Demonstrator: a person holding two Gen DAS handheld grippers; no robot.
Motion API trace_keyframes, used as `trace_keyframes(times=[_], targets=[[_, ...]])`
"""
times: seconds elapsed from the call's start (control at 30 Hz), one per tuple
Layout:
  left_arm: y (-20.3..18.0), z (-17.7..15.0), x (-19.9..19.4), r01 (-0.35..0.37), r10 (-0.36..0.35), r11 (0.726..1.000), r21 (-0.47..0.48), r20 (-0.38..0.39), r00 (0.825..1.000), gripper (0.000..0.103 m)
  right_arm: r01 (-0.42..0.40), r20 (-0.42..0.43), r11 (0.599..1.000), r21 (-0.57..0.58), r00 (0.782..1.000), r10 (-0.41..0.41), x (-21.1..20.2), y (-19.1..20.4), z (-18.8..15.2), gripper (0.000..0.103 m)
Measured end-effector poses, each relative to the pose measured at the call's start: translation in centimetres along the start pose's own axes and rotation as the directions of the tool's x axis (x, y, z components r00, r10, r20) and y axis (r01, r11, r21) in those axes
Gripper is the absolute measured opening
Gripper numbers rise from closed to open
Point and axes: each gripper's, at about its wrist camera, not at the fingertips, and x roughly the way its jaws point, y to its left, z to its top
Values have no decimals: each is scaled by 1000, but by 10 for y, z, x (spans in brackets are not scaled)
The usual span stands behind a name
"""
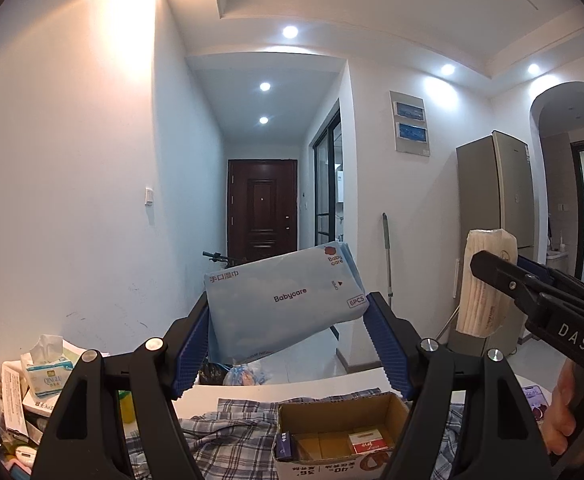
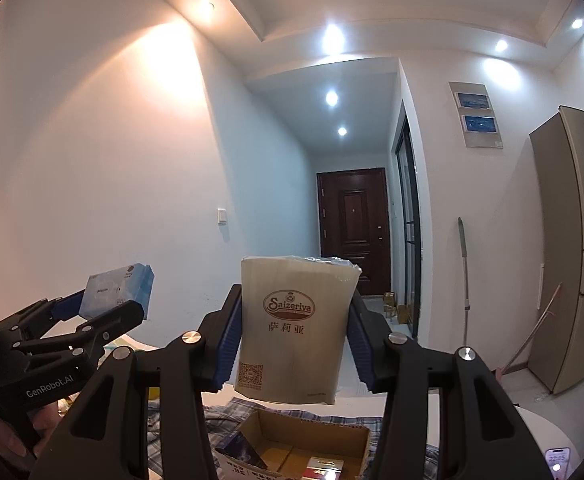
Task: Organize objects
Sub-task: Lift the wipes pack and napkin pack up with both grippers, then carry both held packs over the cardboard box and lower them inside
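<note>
Your left gripper (image 1: 286, 344) pinches the blue wet-wipes pack (image 1: 282, 300) aloft, your right gripper (image 2: 294, 344) clamps the beige Saizeriya napkin pack (image 2: 294, 324) upright, both above the open cardboard box (image 1: 340, 412) on the plaid cloth (image 1: 228, 432).

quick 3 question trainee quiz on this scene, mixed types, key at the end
1. True or false: the left gripper holds a blue wet wipes pack.
2. What does the right gripper grip? A) a phone B) a beige napkin pack C) a mop
3. Fill in: below both packs sits an open cardboard ___ on a plaid cloth.

Key: 1 true; 2 B; 3 box
</note>
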Motion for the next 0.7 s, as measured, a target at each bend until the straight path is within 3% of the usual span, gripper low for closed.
trace_keyframes(times=[0.2,0.33,0.63,0.7], targets=[[-4,-14,30,4,-4,1000,0,-75,997,76,-23,-82,997,71,996,29,22,-20,-9,47],[-7,-29,58,-25,27,999,20,-143,989,76,12,-124,997,82,992,-2,34,-33,-17,47],[-12,-74,120,-6,9,1000,9,-348,937,76,59,-246,993,98,969,-33,74,-53,-40,47],[-13,-85,132,37,-43,999,-23,-401,915,76,62,-262,992,110,965,-31,82,-57,-46,47]])
